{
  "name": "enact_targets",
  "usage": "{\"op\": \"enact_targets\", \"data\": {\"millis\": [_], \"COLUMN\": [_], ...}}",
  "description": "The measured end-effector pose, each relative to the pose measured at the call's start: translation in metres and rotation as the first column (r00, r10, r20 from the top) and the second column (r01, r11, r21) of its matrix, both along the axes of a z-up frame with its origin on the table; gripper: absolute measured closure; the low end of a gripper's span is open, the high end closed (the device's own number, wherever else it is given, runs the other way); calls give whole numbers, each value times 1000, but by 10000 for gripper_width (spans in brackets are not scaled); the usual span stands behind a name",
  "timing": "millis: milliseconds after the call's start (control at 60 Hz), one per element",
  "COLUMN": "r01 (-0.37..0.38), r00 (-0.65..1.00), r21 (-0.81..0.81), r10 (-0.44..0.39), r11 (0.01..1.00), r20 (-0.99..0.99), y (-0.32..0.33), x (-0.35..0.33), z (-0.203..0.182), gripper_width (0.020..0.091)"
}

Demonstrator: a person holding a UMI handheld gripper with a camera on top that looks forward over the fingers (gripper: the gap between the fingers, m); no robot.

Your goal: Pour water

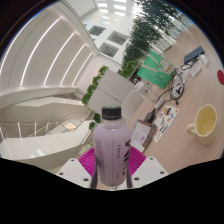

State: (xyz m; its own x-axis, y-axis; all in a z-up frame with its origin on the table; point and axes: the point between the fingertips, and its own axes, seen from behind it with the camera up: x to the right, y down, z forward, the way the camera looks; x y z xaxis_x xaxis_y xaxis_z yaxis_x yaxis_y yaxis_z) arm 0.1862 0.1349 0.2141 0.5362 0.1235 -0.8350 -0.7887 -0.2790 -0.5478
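We see bright, even daylight from ceiling panels [118, 10] far beyond the hand-held gripper [112, 168]; straight lines bow strongly outward, and distant parts look soft.

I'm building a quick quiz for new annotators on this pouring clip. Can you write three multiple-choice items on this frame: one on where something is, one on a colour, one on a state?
1. Where is the bottle?
A. Between the fingers of the tool
B. Lying on the table beside the cup
C. Inside the cup

2. What colour is the cup?
A. Red
B. Pale yellow
C. Black

3. What is the state of the bottle's top?
A. Cap off
B. Covered with foil
C. White cap on

Answers:
1. A, the bottle stands upright between the two purple pads.
2. B, the cup on the wooden table to the right, beyond the fingers, looks pale yellow.
3. C, a white cap sits on the neck, so pouring has not begun.
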Motion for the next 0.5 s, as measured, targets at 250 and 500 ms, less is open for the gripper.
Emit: {"op": "enact_targets", "data": {"millis": [250, 500], "r01": [-119, -194], "r00": [651, 301], "r21": [-245, -160], "r10": [-111, -97], "r11": [962, 968], "r20": [-751, -949], "y": [15, 19], "x": [104, 120], "z": [-84, -68], "gripper_width": [712, 712]}}
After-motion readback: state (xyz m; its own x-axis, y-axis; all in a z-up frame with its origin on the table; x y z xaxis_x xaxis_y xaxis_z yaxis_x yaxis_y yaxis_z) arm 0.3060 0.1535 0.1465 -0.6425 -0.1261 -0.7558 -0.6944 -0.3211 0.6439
